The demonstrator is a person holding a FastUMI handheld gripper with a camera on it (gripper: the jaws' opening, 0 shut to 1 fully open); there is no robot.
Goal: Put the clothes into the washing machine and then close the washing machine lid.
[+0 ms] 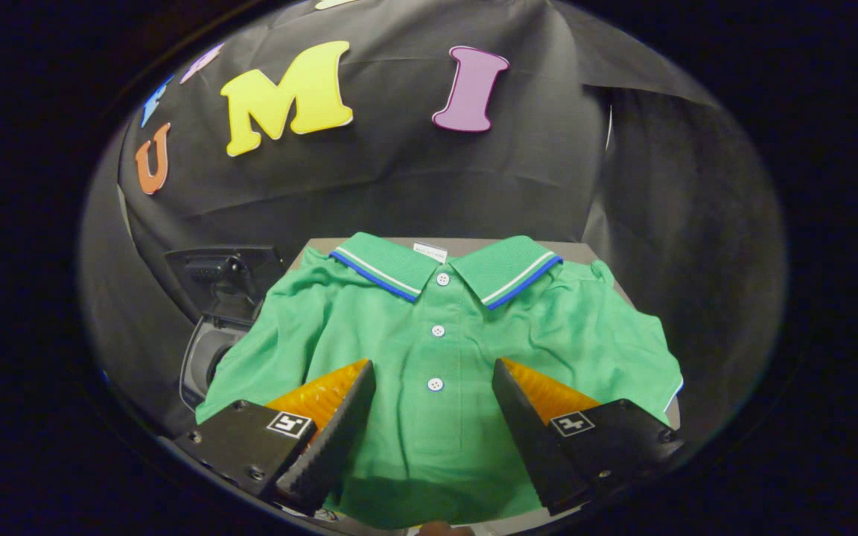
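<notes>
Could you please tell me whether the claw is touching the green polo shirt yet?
Cannot tell. In the gripper view the open claw frames the shirt placket; no contact or gap shows plainly.

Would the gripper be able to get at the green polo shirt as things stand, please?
Probably yes: the gripper is open, its fingers apart over the green polo shirt, which lies flat on the table with nothing covering it.

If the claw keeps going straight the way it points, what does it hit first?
Most likely the green polo shirt, around its button placket: the open claw points at it, fingers spread either side. How far above it is unclear.
</notes>
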